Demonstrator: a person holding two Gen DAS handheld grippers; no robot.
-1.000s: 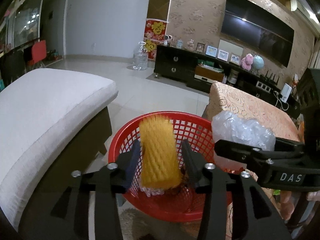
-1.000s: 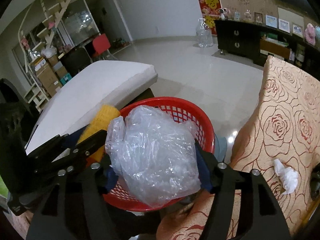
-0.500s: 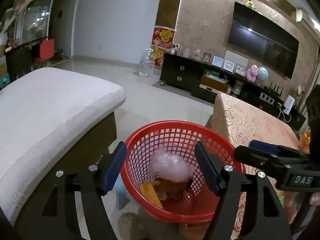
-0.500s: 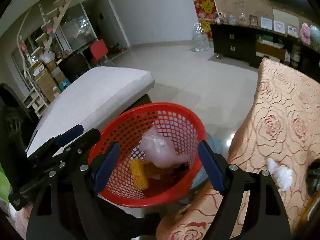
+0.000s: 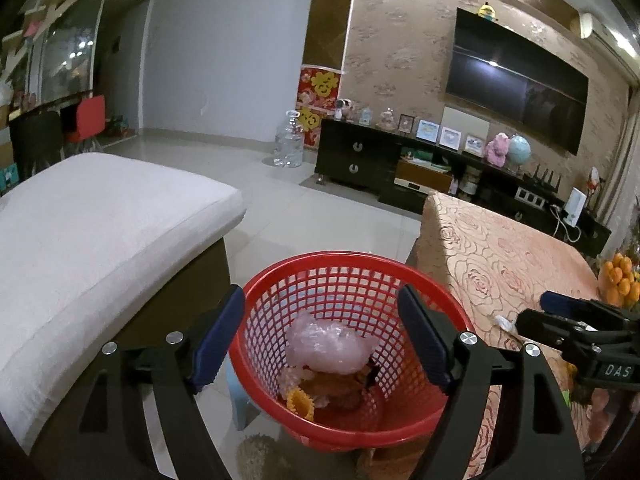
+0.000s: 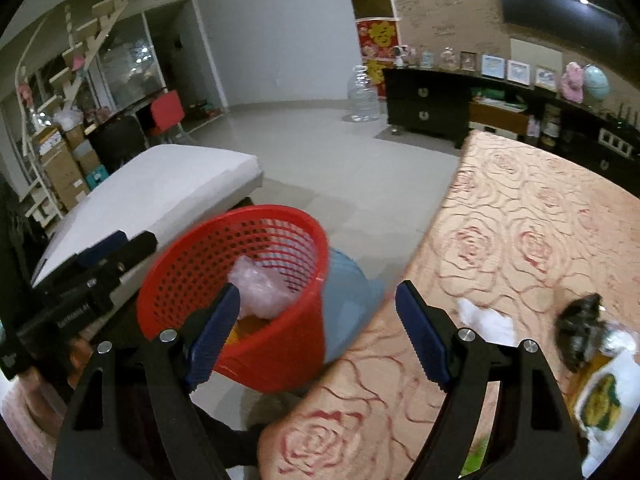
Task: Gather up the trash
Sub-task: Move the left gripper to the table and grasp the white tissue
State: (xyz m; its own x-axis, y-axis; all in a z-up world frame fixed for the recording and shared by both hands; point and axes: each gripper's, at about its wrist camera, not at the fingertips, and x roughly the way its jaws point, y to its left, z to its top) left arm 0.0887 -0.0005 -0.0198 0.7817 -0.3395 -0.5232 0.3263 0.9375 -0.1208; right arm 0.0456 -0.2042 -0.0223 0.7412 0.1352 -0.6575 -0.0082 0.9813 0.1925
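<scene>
A red mesh basket [image 5: 416,428] stands on the floor between a sofa and a table; it also shows in the right wrist view [image 6: 280,352]. Inside it lie a crumpled clear plastic bag [image 5: 330,346], a yellow foam net [image 5: 301,400] and other scraps. My left gripper [image 5: 322,336] is open and empty above the basket. My right gripper [image 6: 318,328] is open and empty, over the table's near edge beside the basket. A crumpled white tissue [image 6: 486,320] lies on the table to its right.
A rose-patterned tablecloth [image 6: 520,240] covers the table. A dark lump [image 6: 578,320] and a white wrapper with a green print [image 6: 604,396] lie at its right. A white sofa cushion [image 5: 92,232] is on the left. Oranges [image 5: 620,280] sit at the far right.
Both grippers opened and dropped the yellow foam net and the plastic bag into the basket. Both then rose, and the right gripper swung right toward the table.
</scene>
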